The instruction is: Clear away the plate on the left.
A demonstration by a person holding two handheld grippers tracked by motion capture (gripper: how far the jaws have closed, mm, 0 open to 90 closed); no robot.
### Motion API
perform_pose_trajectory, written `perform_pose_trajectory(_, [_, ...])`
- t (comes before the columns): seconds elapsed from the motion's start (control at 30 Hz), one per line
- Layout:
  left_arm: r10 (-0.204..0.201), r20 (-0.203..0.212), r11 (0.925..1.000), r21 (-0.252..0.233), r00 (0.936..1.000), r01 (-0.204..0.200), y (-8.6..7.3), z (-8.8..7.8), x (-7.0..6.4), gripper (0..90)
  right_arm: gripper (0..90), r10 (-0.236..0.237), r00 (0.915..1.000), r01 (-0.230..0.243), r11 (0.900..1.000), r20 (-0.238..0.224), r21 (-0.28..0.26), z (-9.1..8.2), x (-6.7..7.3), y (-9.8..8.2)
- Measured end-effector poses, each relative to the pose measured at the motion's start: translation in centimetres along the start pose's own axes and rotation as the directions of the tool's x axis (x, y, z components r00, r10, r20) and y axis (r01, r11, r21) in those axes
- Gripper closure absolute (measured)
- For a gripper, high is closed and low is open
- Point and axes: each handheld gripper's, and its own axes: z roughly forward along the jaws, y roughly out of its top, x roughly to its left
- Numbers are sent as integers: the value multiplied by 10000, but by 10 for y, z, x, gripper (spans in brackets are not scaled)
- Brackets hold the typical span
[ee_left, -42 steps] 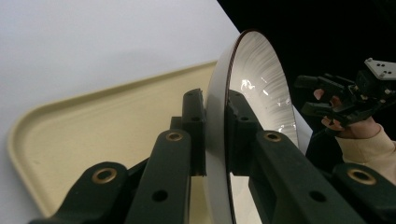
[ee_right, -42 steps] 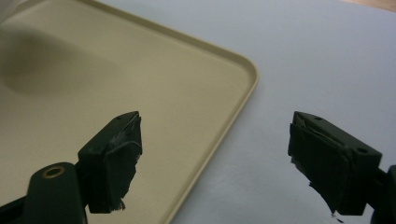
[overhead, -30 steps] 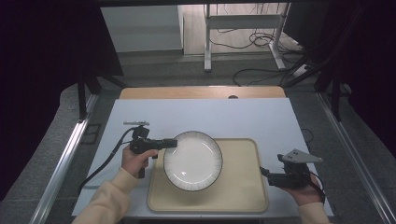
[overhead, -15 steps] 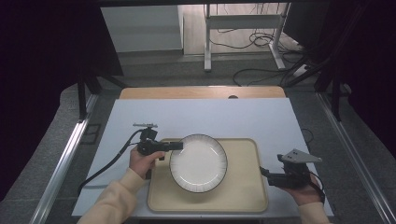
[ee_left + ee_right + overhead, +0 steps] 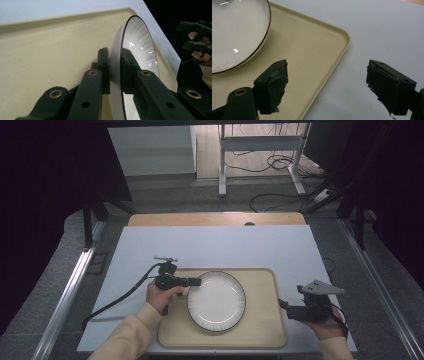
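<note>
Plate (image 5: 216,300), white with dark rim, over tray (image 5: 265,330), left of tray's centre. Left gripper (image 5: 195,282) at plate's 10 o'clock edge, fingers (image 5: 103,65) pinching the rim, one pad under, one on the upper face. Left gripper view: rim runs edge-on between the pads. Tray on pale worktop (image 5: 215,245), near its 6 o'clock edge. Right gripper (image 5: 285,306) at tray's 3 o'clock rim, well apart from plate, fingers (image 5: 273,85) spread wide with nothing between; one over tray, one over worktop.
</note>
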Motion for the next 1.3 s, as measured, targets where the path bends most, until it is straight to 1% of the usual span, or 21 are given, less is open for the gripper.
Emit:
perform_pose_trajectory(0.07, [-81, -56, 9999, 89, 10000, 81, -1, 4, 2, 810, 176, 9, 10000, -9, 10000, 7, 28, 0, 0, 0])
perform_pose_trajectory(0.23, [-57, -330, 9998, 208, 9994, 64, -1, 8, 5, 818, 176, -11, 10000, 11, 10000, 11, 24, 0, 1, 0])
perform_pose_trajectory(0.33, [-78, -374, 9994, 325, 9993, 90, -1, 9, 7, 787, 176, -22, 10000, 22, 10000, 10, 34, 0, 0, 0])
perform_pose_trajectory(0.37, [-26, -427, 9994, 347, 9991, 41, -1, 9, 7, 787, 176, -22, 10000, 22, 10000, 10, 34, 0, 0, 0])
perform_pose_trajectory(0.4, [88, -666, 9990, 448, 9977, -58, -1, 10, 8, 728, 176, -30, 10000, 30, 10000, -10, 44, 0, 1, 0])
perform_pose_trajectory(0.43, [88, -666, 9990, 448, 9977, -58, -1, 10, 8, 712, 176, -30, 10000, 30, 10000, -10, 44, 0, 1, 0])
perform_pose_trajectory(0.47, [214, -852, 9983, 553, 9961, -167, -2, 12, 10, 692, 176, -30, 10000, 30, 10000, -15, 53, 0, 0, 0])
perform_pose_trajectory(0.5, [260, -920, 9978, 624, 9954, -203, -2, 13, 10, 668, 176, -32, 10000, 32, 10000, -16, 58, 0, 0, 0])
perform_pose_trajectory(0.53, [260, -920, 9978, 624, 9954, -203, -2, 13, 10, 659, 176, -37, 10000, 37, 10000, -14, 61, 0, 0, 0])
perform_pose_trajectory(0.63, [550, -1104, 9967, 652, 9924, -480, -2, 14, 8, 642, 176, -53, 10000, 53, 10000, -12, 74, 1, 1, 0])
perform_pose_trajectory(0.7, [583, -1114, 9966, 642, 9921, -513, -2, 14, 7, 619, 176, -66, 10000, 66, 10000, -16, 73, 1, 1, 0])
perform_pose_trajectory(0.77, [620, -1081, 9967, 587, 9922, -559, -1, 13, 6, 602, 176, -67, 10000, 68, 9999, -6, 76, 1, 1, 0])
perform_pose_trajectory(0.8, [621, -969, 9972, 481, 9933, -577, 0, 11, 5, 561, 176, -55, 10000, 55, 10000, -4, 68, 1, 1, 0])
perform_pose_trajectory(0.83, [621, -969, 9972, 481, 9933, -577, 0, 11, 5, 539, 176, -55, 10000, 55, 10000, -4, 68, 1, 1, 0])
perform_pose_trajectory(0.97, [812, -693, 9966, 153, 9943, -803, 3, 6, 0, 411, 176, -51, 10000, 51, 10000, -6, 58, 0, 0, -1])
perform_pose_trajectory(1.03, [888, -735, 9960, 50, 9933, -887, 3, 4, -2, 357, 176, -46, 10000, 46, 10000, -4, 56, 0, 0, -1])
perform_pose_trajectory(1.07, [1013, -804, 9948, -20, 9916, -1018, 4, 2, -4, 357, 176, -46, 10000, 46, 10000, -2, 56, 0, 0, -1])
perform_pose_trajectory(1.1, [1223, -854, 9921, -169, 9888, -1241, 6, -3, -7, 320, 176, -56, 10000, 56, 10000, 10, 45, 0, 0, -1])
perform_pose_trajectory(1.17, [1257, -877, 9914, -255, 9882, -1284, 7, -5, -8, 301, 176, -59, 10000, 59, 10000, 16, 41, -1, 0, -1])
perform_pose_trajectory(1.23, [1429, -934, 9880, -451, 9853, -1476, 8, -13, -11, 291, 176, -69, 10000, 69, 10000, 22, 49, -1, 0, -2])
perform_pose_trajectory(1.3, [1476, -963, 9871, -485, 9843, -1527, 9, -15, -12, 282, 176, -68, 10000, 68, 10000, 22, 48, -1, 0, -2])
